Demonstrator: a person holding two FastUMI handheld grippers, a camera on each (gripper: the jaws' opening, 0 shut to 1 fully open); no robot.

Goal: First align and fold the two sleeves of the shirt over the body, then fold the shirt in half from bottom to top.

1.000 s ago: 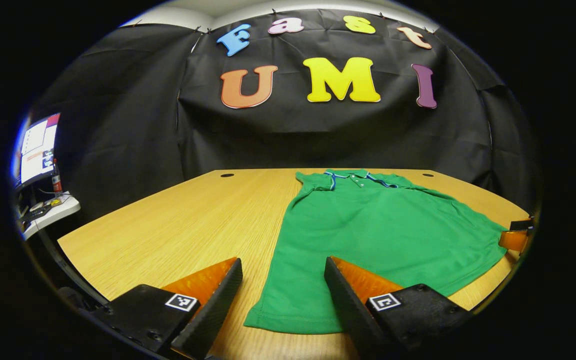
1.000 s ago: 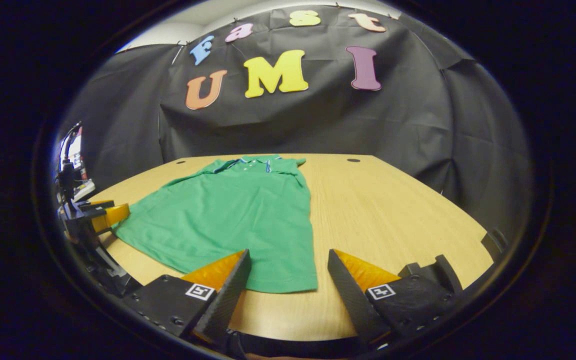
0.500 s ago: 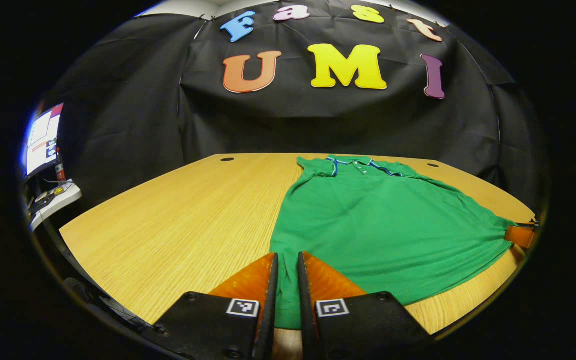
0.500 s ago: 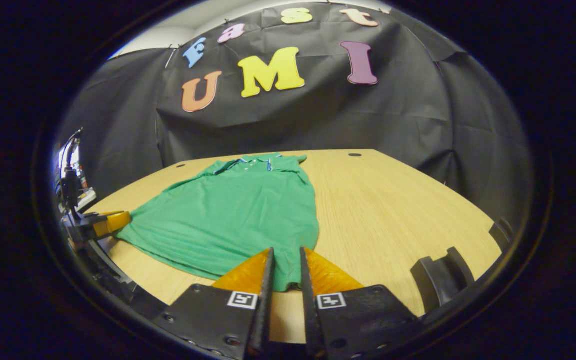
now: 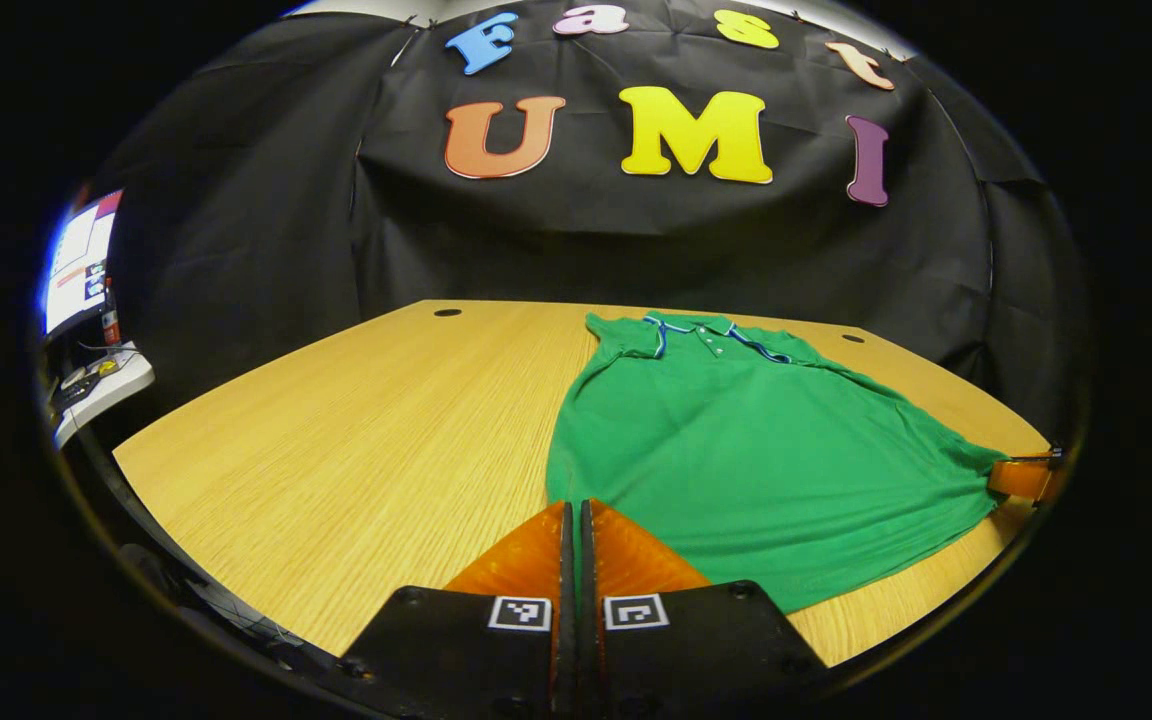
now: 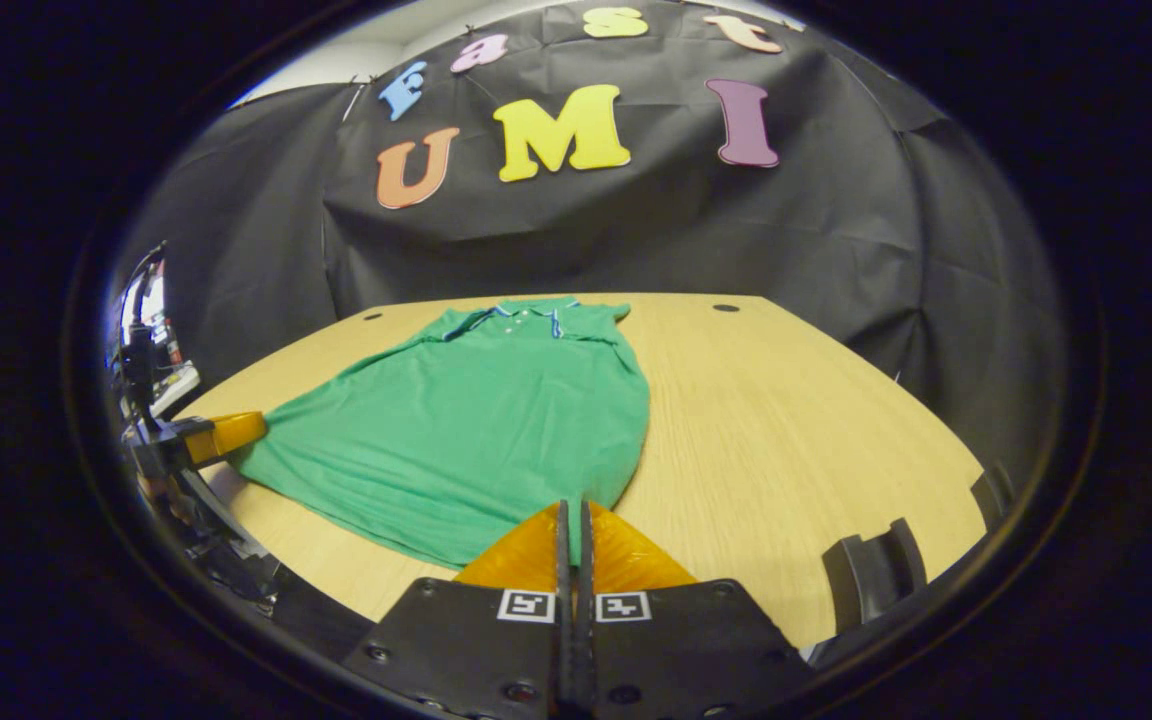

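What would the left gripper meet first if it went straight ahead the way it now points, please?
Most likely the green polo shirt: the left gripper is already shut on its bottom corner, so it would push into the cloth lying on the wooden table, towards the collar; depth is hard to judge.

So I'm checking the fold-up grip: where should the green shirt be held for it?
At its two bottom hem corners, from the near table edge. The shirt lies flat, collar away; left gripper and right gripper are pinched there.
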